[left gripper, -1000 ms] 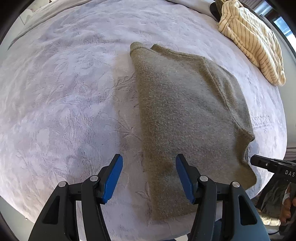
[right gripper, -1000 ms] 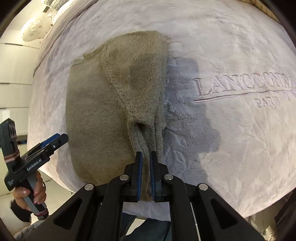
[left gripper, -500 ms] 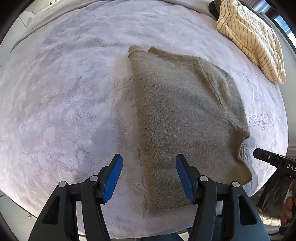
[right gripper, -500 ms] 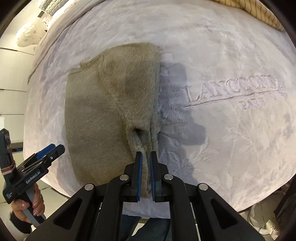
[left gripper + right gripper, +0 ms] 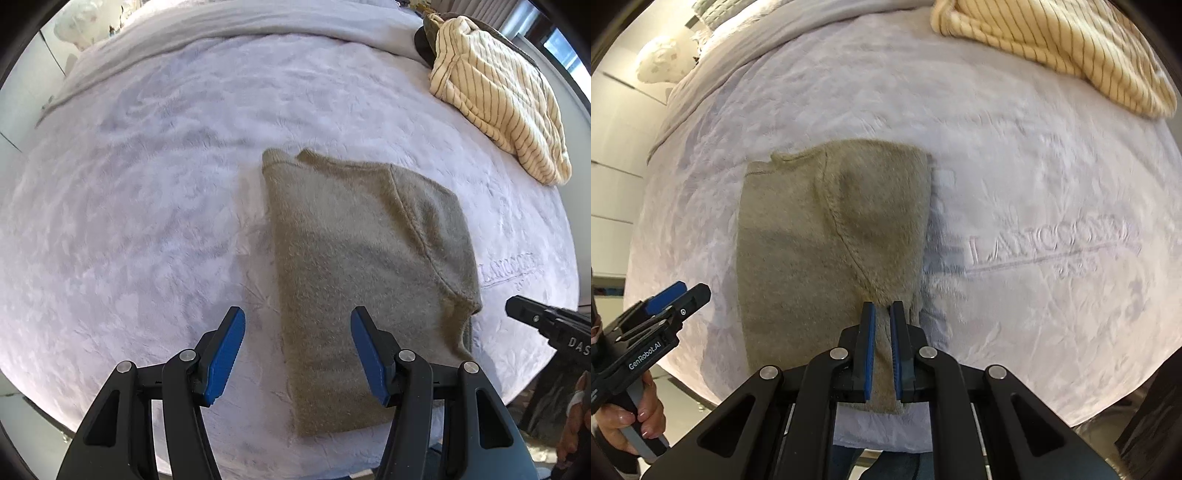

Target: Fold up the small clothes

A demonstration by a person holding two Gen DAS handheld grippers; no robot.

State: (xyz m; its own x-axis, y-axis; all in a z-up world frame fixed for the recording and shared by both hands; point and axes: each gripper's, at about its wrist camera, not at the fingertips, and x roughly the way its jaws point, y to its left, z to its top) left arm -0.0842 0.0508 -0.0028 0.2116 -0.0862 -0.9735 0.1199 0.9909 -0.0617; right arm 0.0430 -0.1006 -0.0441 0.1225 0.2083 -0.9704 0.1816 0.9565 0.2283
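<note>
On the bed (image 5: 147, 229), covered by a pale lilac plush blanket (image 5: 1034, 184), lies an olive-grey knitted garment (image 5: 354, 266), folded into a long rectangle with a curved seam running down its right part. Embossed in the blanket just right of the garment is lettering that reads roughly "LANCO…" with a smaller, unreadable line under it (image 5: 1052, 243). At the far right of the bed sits a crumpled cream top with thin dark stripes (image 5: 502, 96).

From the right wrist view, the right claw (image 5: 882, 310) is clamped on the garment's near right corner, a strip of the knit pinched between its blue pads (image 5: 868, 347). The left claw (image 5: 297, 325) stands open and holds nothing; its right pad hangs over the garment's near left part, its left pad over bare blanket. Seen from the right, that tool's black body bears the label "GenRobot.AI" (image 5: 644, 356), and a hand (image 5: 624, 424) grips its handle. The right tool's edge shows the letters "DAS" (image 5: 578, 343).
</note>
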